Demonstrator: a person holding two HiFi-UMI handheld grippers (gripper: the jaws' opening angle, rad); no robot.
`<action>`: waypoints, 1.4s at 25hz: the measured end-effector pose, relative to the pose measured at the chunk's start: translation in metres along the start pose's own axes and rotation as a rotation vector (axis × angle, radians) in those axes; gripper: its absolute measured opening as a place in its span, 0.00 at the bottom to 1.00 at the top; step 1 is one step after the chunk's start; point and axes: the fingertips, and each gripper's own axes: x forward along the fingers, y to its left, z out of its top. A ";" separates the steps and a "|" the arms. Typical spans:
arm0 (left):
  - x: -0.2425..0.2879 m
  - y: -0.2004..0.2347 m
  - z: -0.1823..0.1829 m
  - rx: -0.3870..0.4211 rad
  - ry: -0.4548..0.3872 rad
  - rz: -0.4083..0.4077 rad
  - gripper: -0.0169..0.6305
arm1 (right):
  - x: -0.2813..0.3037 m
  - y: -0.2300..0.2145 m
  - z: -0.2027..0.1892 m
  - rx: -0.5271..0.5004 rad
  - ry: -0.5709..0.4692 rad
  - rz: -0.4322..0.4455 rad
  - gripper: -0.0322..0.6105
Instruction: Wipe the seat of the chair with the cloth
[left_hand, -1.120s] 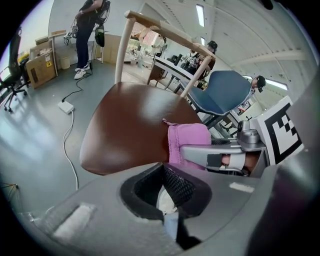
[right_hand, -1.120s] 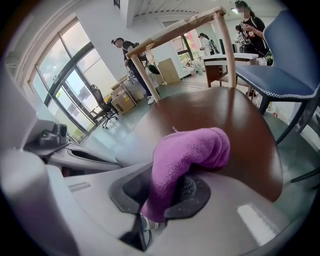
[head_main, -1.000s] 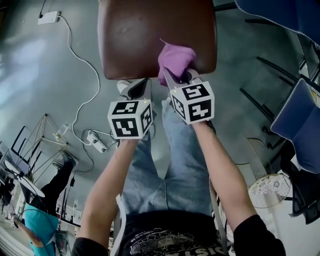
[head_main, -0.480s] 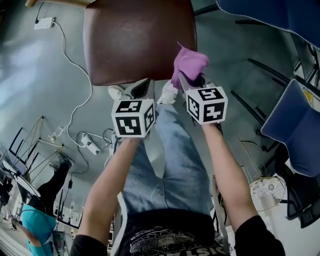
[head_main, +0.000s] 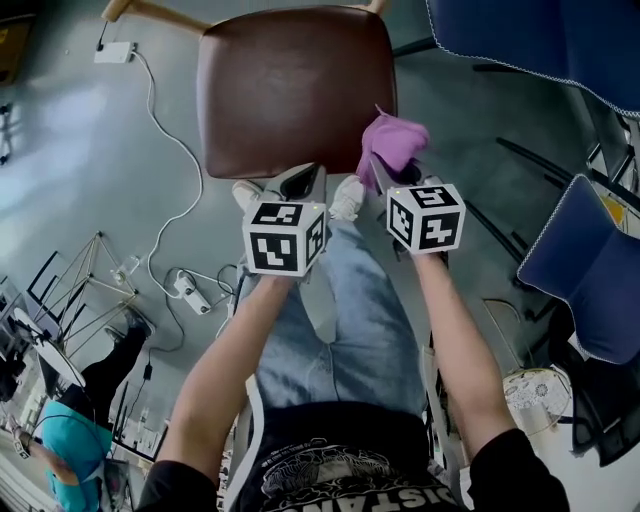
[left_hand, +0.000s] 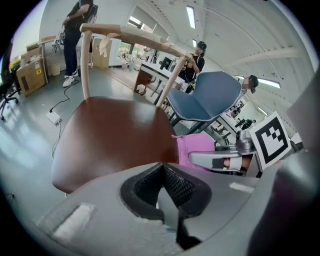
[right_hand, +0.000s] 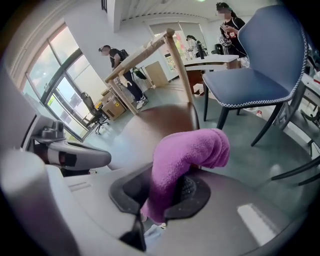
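The chair's brown seat (head_main: 295, 90) fills the top of the head view, its wooden back rail (left_hand: 135, 35) rising behind it. My right gripper (head_main: 392, 172) is shut on a purple cloth (head_main: 393, 142), which hangs in the air just off the seat's front right corner. In the right gripper view the cloth (right_hand: 185, 155) bulges up out of the jaws and droops to the right, with the seat (right_hand: 160, 125) beyond it. My left gripper (head_main: 302, 184) hovers at the seat's front edge, jaws together and holding nothing (left_hand: 162, 187).
Blue upholstered chairs (head_main: 585, 265) stand to the right and one (head_main: 530, 40) at the top right. A white cable and power strip (head_main: 190, 290) lie on the grey floor at left. The person's jeans-clad legs (head_main: 340, 320) and shoes are under the seat's front edge.
The cloth was over the seat's front right part a second ago; it is now lifted just past the seat's right edge. Both grippers have drawn back slightly from the seat.
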 end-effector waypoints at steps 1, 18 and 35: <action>-0.006 -0.001 0.006 0.005 -0.007 -0.003 0.03 | -0.003 0.008 0.008 -0.011 -0.013 0.014 0.15; -0.183 -0.027 0.108 0.122 -0.196 -0.035 0.03 | -0.111 0.187 0.125 -0.134 -0.202 0.136 0.15; -0.267 -0.049 0.180 0.216 -0.461 -0.095 0.03 | -0.185 0.243 0.195 -0.253 -0.405 0.040 0.15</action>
